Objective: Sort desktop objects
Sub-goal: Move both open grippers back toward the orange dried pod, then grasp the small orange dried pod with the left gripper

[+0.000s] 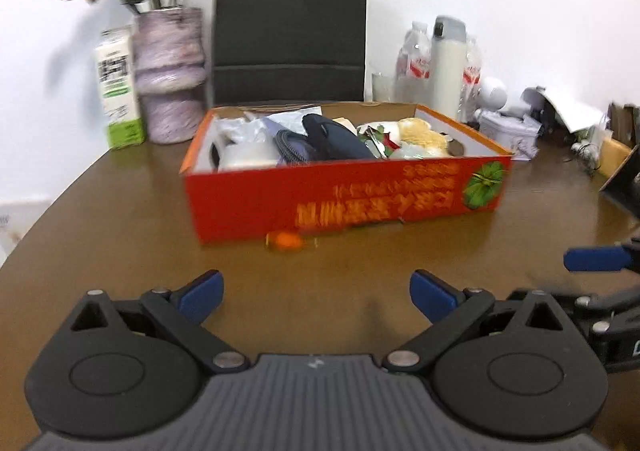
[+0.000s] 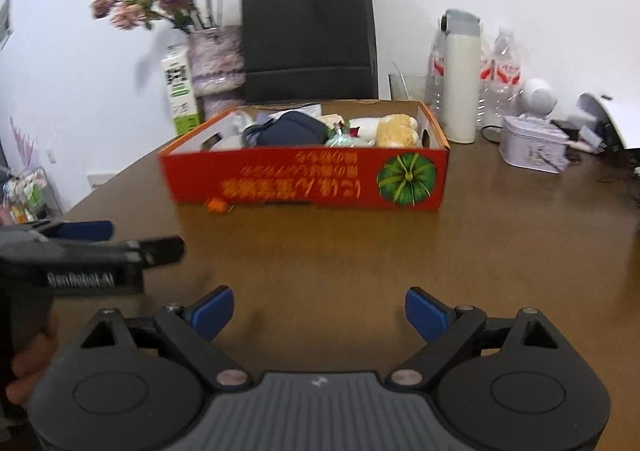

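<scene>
A red cardboard box (image 1: 344,199) stands on the brown table (image 1: 120,219), filled with several items: a dark pouch (image 1: 336,137), a white cup (image 1: 248,155), a yellow plush toy (image 1: 424,135). The box also shows in the right wrist view (image 2: 304,183). A small orange wrapped candy (image 1: 286,241) lies on the table against the box's front wall, also in the right wrist view (image 2: 216,205). My left gripper (image 1: 316,297) is open and empty, short of the candy. My right gripper (image 2: 319,311) is open and empty, to the left gripper's right.
A black paper bag (image 1: 290,27), a vase of dried flowers (image 1: 170,75) and a green-and-white carton (image 1: 118,87) stand behind the box. A white thermos (image 2: 460,79), water bottles (image 2: 500,67), a small tin (image 2: 534,145) and clutter fill the back right.
</scene>
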Demonstrator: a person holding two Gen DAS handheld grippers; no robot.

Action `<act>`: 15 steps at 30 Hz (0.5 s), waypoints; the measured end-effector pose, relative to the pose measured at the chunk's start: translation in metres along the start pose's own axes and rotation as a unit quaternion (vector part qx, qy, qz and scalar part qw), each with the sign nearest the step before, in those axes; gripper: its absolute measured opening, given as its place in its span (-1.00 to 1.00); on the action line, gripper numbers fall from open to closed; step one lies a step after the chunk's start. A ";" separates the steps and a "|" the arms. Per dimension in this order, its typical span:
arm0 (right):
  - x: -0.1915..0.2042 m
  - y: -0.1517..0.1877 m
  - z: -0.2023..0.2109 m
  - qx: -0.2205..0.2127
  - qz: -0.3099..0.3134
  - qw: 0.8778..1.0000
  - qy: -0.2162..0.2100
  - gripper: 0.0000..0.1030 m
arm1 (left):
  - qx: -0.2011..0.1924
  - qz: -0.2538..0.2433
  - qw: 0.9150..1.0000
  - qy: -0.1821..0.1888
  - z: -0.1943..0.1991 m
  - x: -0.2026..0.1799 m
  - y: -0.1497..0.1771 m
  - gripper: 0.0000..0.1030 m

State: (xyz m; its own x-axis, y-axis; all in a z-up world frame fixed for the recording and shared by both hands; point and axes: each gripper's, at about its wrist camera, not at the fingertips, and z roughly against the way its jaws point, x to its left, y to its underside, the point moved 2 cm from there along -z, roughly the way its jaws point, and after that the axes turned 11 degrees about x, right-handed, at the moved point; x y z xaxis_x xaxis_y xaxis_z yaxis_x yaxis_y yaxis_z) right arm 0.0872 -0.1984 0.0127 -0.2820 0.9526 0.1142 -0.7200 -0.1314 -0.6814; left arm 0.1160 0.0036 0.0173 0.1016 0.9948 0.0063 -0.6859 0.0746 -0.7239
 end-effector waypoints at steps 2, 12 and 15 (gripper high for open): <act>-0.007 -0.024 -0.024 0.009 -0.002 1.000 -0.012 0.73 | 0.012 0.006 1.000 -0.008 -0.025 0.006 -0.017 0.74; -0.019 -0.068 -0.100 0.034 -0.001 0.999 -0.009 -0.07 | 0.049 0.021 0.998 -0.021 -0.067 0.008 -0.028 -0.18; -0.015 -0.063 -0.096 0.030 0.005 0.999 -0.019 -0.57 | 0.050 0.024 0.998 -0.024 -0.059 0.005 -0.023 -0.19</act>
State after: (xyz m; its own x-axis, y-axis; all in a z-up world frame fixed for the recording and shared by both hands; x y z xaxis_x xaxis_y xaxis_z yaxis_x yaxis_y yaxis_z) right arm 0.1975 -0.1781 -0.0156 -0.3133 0.9399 0.1359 -0.7527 -0.1585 -0.6390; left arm 0.1753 0.0023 -0.0068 0.0339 0.9994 0.0072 -0.7582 0.0304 -0.6513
